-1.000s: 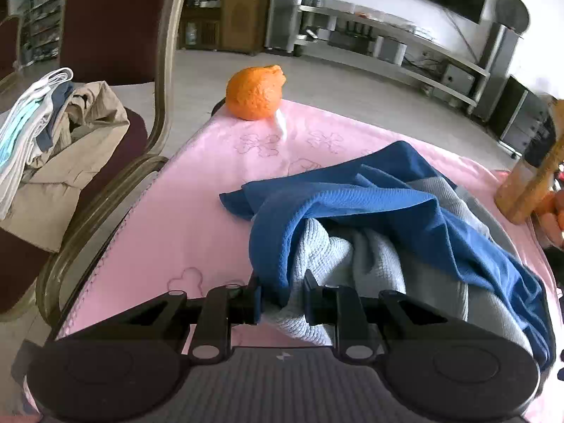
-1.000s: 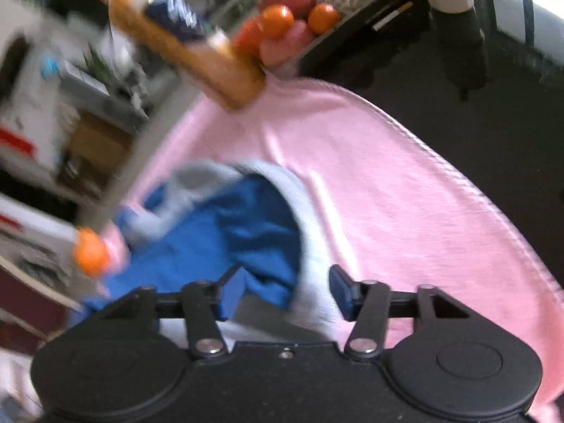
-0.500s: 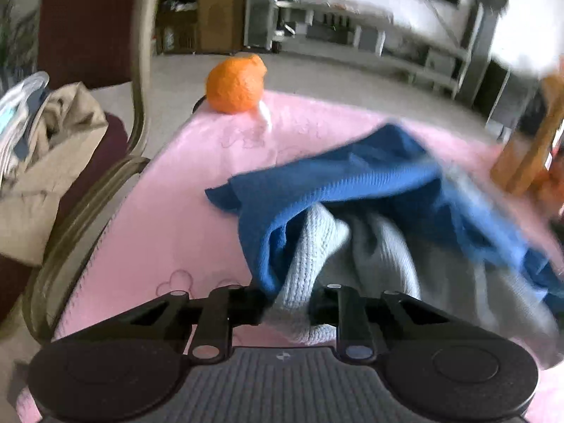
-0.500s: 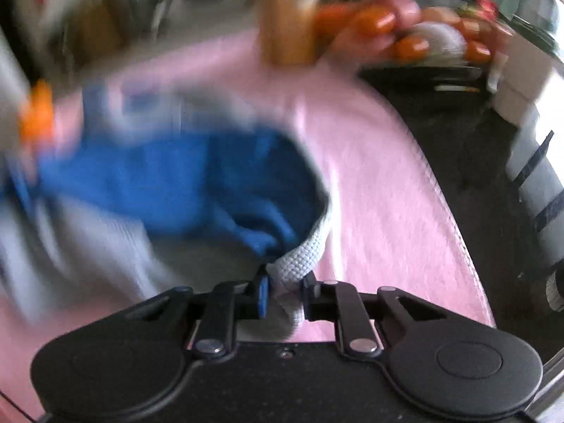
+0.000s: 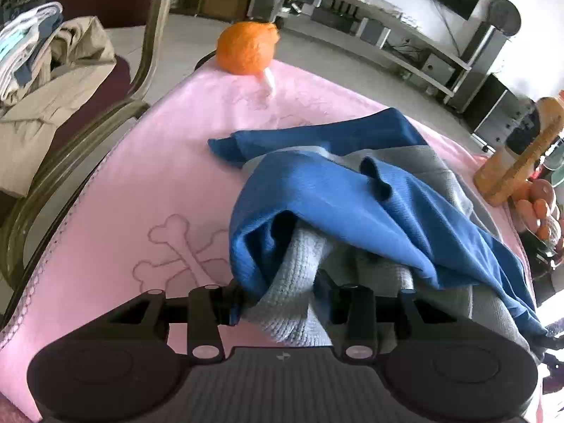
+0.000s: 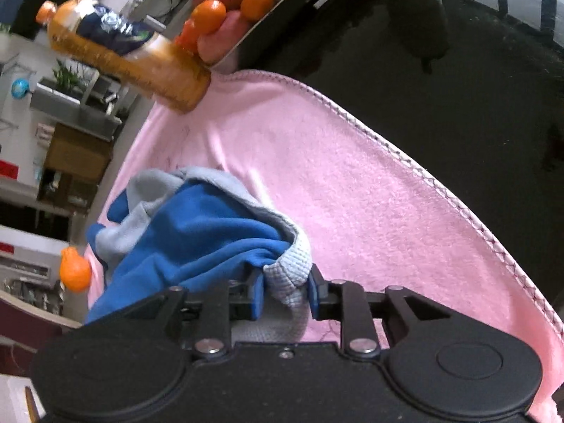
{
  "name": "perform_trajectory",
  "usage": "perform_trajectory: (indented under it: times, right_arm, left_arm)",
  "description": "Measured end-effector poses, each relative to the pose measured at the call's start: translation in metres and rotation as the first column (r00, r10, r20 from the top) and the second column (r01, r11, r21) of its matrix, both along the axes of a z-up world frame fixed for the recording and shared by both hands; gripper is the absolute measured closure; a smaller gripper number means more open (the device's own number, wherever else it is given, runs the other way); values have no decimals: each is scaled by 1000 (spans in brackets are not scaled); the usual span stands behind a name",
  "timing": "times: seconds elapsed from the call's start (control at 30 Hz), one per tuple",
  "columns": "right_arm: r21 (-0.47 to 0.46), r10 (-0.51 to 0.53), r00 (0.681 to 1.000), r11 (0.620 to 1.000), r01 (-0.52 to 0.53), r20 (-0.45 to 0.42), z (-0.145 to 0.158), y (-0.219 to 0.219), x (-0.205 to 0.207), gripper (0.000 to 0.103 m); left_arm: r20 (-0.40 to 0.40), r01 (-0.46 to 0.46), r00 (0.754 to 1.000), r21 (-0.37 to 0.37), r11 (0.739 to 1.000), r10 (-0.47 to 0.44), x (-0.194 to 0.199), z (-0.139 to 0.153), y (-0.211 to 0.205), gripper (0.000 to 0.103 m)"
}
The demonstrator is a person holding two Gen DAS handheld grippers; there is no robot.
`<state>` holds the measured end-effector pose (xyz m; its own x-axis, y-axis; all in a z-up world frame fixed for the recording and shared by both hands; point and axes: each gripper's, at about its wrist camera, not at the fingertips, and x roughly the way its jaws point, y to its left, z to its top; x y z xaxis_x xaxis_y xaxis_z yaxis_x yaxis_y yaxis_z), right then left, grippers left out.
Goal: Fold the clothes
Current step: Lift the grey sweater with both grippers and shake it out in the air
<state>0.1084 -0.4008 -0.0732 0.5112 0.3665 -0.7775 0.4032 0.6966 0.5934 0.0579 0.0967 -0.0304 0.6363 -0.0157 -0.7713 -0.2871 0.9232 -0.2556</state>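
A blue and grey knitted garment (image 5: 352, 204) lies bunched on a pink cloth (image 5: 148, 183) that covers the table. My left gripper (image 5: 278, 299) is shut on the garment's grey ribbed edge near the camera. In the right wrist view the same garment (image 6: 197, 232) is crumpled to the left, and my right gripper (image 6: 283, 287) is shut on another grey ribbed end of it. The pink cloth (image 6: 352, 194) stretches out ahead. How the garment lies underneath is hidden by its folds.
A big orange fruit (image 5: 246, 47) sits at the far end of the cloth. An orange drink bottle (image 6: 130, 60) and a fruit tray (image 6: 278, 14) stand by the cloth's edge. A chair (image 5: 70, 81) piled with clothes stands to the left. Dark bare tabletop (image 6: 458, 88) lies beyond the cloth.
The right gripper went from open around the grey edge to shut on it and swung about. The left gripper kept its hold while the garment shifted and bunched.
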Motion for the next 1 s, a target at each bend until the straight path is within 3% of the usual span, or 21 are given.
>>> perform_trajectory:
  times: [0.1,0.17,0.23,0.33,0.4,0.43,0.47,0.57,0.6,0.67,0.7,0.77,0.87,0.93,1.0]
  right_arm:
    - [-17,29,1000,999,-29,-8,-2,4,2,68]
    - [-28,60,998,998,-61,-26,-5,10,4,52]
    - [-37,85,995,996,-86,-44,-8,15,6,46]
    - [-63,61,998,996,-62,-20,-8,18,5,46]
    - [-152,81,997,985,-81,-9,-5,28,5,57]
    - [-215,100,995,972,-99,-6,-3,36,4,75]
    - [-277,120,993,954,-116,-5,-1,44,4,82]
    - [-456,177,984,875,-162,-8,4,66,3,82]
    - [-512,196,980,841,-174,-12,6,74,2,82]
    - [-618,233,972,761,-197,-23,10,89,2,86]
    - [-639,244,970,745,-194,-10,16,92,-1,86]
    - [-547,226,969,826,-136,100,47,80,-15,87]
    - [-385,173,951,921,-64,257,94,61,-36,87]
    - [-263,121,928,965,-26,353,125,48,-50,88]
    - [-133,57,897,991,2,439,156,35,-64,88]
  left_arm:
    - [-7,3,1000,27,1000,-3,2,-2,-2,63]
    - [-10,2,1000,32,999,-2,2,-4,-2,63]
    - [-12,0,1000,43,999,1,2,-6,-3,62]
    - [-20,-4,1000,57,998,5,3,-9,-5,62]
    - [-24,-4,1000,66,998,6,3,-11,-7,62]
    - [-30,-3,1000,73,997,6,4,-13,-7,62]
    - [-37,-2,999,82,997,5,5,-14,-8,62]
    - [-73,21,997,129,991,-11,7,-18,-12,65]
    - [-86,43,996,147,988,-30,8,-19,-14,75]
    - [-92,106,992,188,976,-90,8,-12,-23,82]
    - [-92,143,988,201,969,-127,9,-5,-27,83]
    - [-115,215,972,98,972,-204,16,11,-27,84]
    - [-164,263,942,-181,948,-293,39,45,-21,85]
    - [-111,247,952,-281,928,-287,46,87,-11,85]
    - [11,242,967,-359,901,-256,36,138,6,85]
